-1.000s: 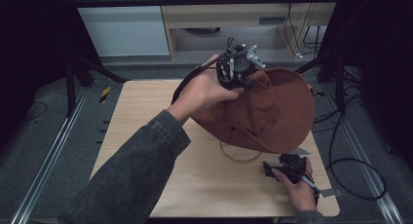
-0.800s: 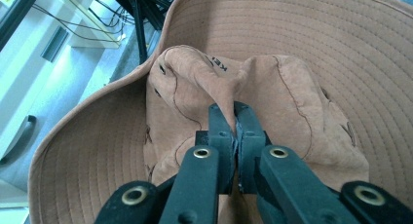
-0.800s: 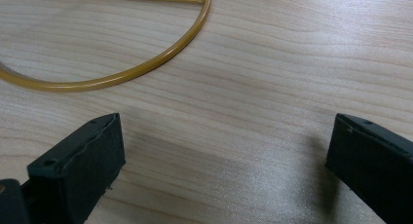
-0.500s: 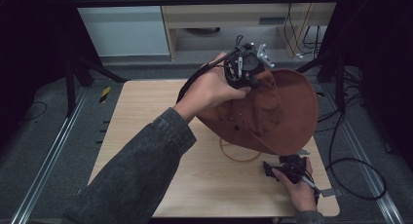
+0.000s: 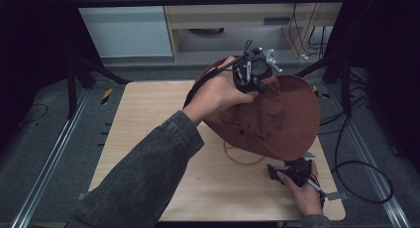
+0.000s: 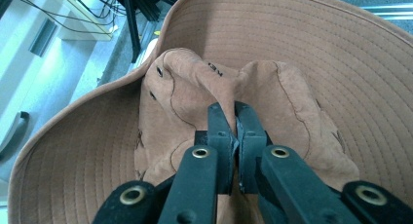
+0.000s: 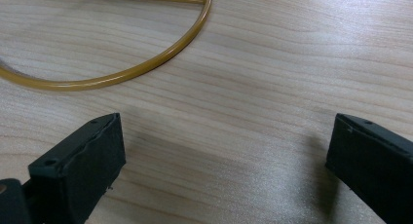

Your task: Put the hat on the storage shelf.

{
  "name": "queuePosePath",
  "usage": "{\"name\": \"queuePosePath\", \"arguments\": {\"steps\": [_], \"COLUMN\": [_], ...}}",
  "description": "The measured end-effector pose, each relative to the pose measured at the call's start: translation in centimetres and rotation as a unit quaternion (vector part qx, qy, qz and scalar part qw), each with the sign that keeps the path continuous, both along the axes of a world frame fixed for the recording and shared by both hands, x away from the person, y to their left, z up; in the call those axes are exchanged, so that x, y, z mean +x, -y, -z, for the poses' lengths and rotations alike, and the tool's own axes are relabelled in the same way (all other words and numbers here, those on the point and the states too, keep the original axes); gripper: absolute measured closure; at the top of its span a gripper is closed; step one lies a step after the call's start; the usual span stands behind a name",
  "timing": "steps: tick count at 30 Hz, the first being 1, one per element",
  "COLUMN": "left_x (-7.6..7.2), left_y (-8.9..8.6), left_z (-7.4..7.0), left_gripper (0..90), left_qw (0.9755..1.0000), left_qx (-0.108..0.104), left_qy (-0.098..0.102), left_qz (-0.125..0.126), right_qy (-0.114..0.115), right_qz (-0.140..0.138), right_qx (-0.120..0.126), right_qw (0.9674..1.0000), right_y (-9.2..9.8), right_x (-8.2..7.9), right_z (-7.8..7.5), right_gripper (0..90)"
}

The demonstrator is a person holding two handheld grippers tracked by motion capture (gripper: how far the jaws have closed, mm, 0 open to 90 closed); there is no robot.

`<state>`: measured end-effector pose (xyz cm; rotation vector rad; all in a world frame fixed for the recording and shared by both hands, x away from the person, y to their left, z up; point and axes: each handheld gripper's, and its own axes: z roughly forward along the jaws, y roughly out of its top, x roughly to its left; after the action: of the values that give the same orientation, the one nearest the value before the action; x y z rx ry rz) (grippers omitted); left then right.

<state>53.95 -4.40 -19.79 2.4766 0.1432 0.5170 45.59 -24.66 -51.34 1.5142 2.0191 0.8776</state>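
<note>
Hat (image 6: 272, 53) crown pinched between left tongs (image 6: 235, 118)

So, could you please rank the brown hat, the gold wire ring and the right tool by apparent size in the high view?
1. Brown hat, by far the largest.
2. Gold wire ring, though the hat hides part of it.
3. Right tool, partly under the hand; close to the ring, so this order is unsure.

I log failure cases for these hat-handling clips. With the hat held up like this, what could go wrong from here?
1. The left gripper pinches only a small fold of the brown hat's crown, so the fabric may slip out and the hat drop.
2. The gold wire ring lies on the table under the hat's drooping brim; the brim might drag it.
3. The right gripper rests open, not supporting the hat.
</note>
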Motion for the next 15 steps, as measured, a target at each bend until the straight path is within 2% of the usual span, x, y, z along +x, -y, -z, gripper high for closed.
{"name": "queuePosePath", "arguments": {"steps": [15], "left_x": [0.4], "left_y": [0.2], "left_z": [1.2], "left_gripper": [86.0], "left_qw": [0.9999], "left_qx": [-0.003], "left_qy": [-0.012], "left_qz": [-0.004], "right_qy": [-0.001], "right_qz": [0.002], "right_qx": [0.000], "right_qw": [1.0000], "right_y": [0.0], "right_x": [0.0], "right_z": [0.0], "right_gripper": [0.7]}}
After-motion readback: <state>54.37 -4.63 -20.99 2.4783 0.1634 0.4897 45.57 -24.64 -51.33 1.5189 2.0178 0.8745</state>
